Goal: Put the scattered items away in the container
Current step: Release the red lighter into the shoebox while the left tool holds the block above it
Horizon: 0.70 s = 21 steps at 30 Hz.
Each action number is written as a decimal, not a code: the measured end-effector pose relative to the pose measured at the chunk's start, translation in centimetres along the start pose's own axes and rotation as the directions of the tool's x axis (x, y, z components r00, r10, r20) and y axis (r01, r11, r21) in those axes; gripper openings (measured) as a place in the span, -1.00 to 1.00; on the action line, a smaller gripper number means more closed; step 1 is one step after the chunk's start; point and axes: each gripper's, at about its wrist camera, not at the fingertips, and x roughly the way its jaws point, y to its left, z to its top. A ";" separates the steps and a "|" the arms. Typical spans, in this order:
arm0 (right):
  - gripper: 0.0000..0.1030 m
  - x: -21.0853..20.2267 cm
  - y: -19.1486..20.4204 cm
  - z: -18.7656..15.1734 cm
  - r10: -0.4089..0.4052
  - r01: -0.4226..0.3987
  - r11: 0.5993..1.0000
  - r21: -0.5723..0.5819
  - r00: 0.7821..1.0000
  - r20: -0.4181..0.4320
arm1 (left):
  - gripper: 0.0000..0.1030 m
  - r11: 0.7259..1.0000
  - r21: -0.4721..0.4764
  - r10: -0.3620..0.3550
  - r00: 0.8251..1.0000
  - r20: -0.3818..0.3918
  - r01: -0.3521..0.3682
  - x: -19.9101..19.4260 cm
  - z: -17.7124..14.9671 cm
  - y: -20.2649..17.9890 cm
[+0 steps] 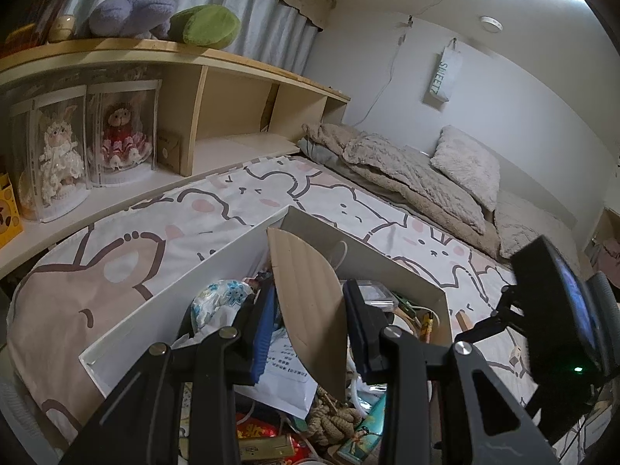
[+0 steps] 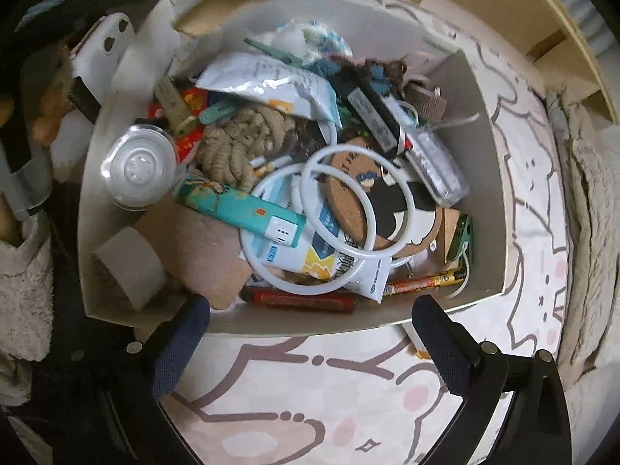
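Clamping a tan ridged cardboard piece [image 1: 310, 310], the left gripper [image 1: 310, 321] is seen above the white box [image 1: 162, 302]; its fingers [image 1: 263, 325] are closed against both faces of the piece, which stands on edge and tilts over the box contents. The box rests on a bed covered by a rabbit-print sheet [image 1: 193, 209]. A wooden shelf [image 1: 217, 62] alongside the bed carries two cased dolls [image 1: 93, 139], and plush toys [image 1: 162, 19] lie on its top board. Beige blankets and a pillow [image 1: 465, 162] are noted at the far end of the bed.

From the right wrist view, the right gripper [image 2: 310, 333] is held over the near wall of the white box [image 2: 488, 178] with its fingers [image 2: 445, 345] spread wide and nothing between them. Inside the box, a mixed pile is recorded: two white rings [image 2: 348, 209], cork coasters [image 2: 387, 209], a knotted rope bundle [image 2: 236, 147], a teal device [image 2: 248, 209], a clear plastic cup [image 2: 139, 166], white printed packets [image 2: 279, 81], red and orange markers [image 2: 422, 283] along the near wall, and a cardboard tube [image 2: 131, 267] in the left corner. The rabbit-print sheet [image 2: 310, 407] fills the foreground beneath the fingers.
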 end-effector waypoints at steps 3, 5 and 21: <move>1.00 -1.3 -0.1 -0.4 -0.009 0.006 0.999 0.043 0.997 0.082 | -0.33 1.000 -0.001 -0.017 1.000 -0.017 0.017 0.4 -0.2 0.1; 1.00 -2.3 -0.2 -0.6 -0.013 0.003 0.997 0.075 0.991 0.134 | -0.33 1.000 0.005 -0.029 0.999 -0.030 0.029 0.7 -0.4 -0.2; 1.00 -4.6 1.0 -5.4 -0.046 -0.091 0.933 0.348 0.930 0.366 | -0.33 0.988 0.132 -0.068 0.989 -0.131 0.085 3.3 -1.7 -4.9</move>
